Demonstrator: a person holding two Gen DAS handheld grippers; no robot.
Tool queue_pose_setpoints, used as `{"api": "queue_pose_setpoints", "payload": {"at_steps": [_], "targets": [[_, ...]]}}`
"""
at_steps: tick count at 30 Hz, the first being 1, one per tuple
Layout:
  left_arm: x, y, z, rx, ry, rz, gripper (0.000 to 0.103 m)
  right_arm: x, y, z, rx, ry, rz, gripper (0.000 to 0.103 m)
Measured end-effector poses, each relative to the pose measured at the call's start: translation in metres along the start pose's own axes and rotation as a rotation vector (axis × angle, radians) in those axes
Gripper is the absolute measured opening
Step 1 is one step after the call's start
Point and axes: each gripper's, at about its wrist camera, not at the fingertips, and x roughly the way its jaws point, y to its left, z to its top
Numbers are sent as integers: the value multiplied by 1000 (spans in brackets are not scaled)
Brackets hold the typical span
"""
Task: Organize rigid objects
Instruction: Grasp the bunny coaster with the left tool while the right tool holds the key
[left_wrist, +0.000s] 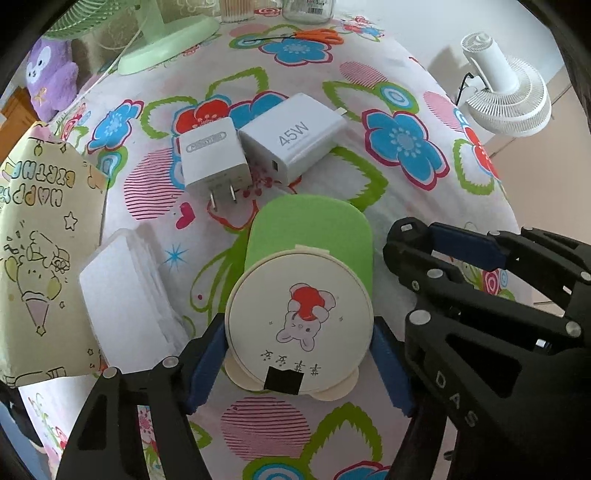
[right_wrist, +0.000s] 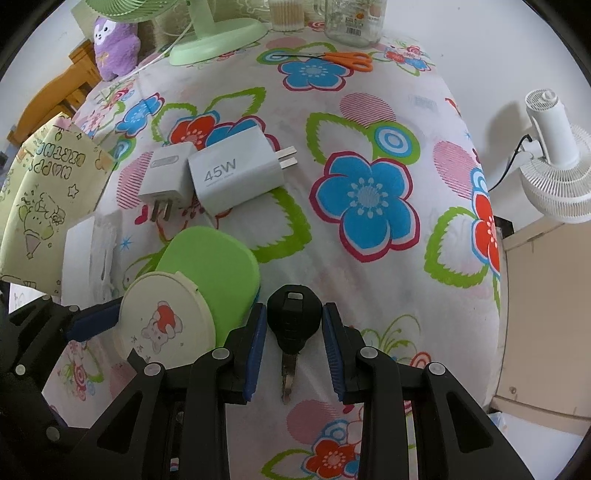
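Note:
A round cream compact with a bunny picture sits between the pads of my left gripper, which touch its sides. It rests against a green oval case. My right gripper is open, its pads on either side of a black car key with its blade pointing toward me; the pads do not touch it. A small white charger and a white 45W charger lie side by side further back.
A white flat box and a yellow birthday gift bag stand at the left. Orange scissors, a glass jar and a green fan base are at the back. A white fan stands off the right edge.

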Motion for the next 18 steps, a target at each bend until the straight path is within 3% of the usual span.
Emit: {"api": "queue_pose_setpoints", "payload": {"at_steps": [11,13,18], "targets": [[-19,0,-8,20,-39,6,77,-16,6,-6,16,-21,5,33],[-24,1,-8,26,-49,11,77,-21,8,-6,15,-29,9,19],[-34,2,-8,32,-70,6,77,-34,9,-5,24,-50,13,19]]}}
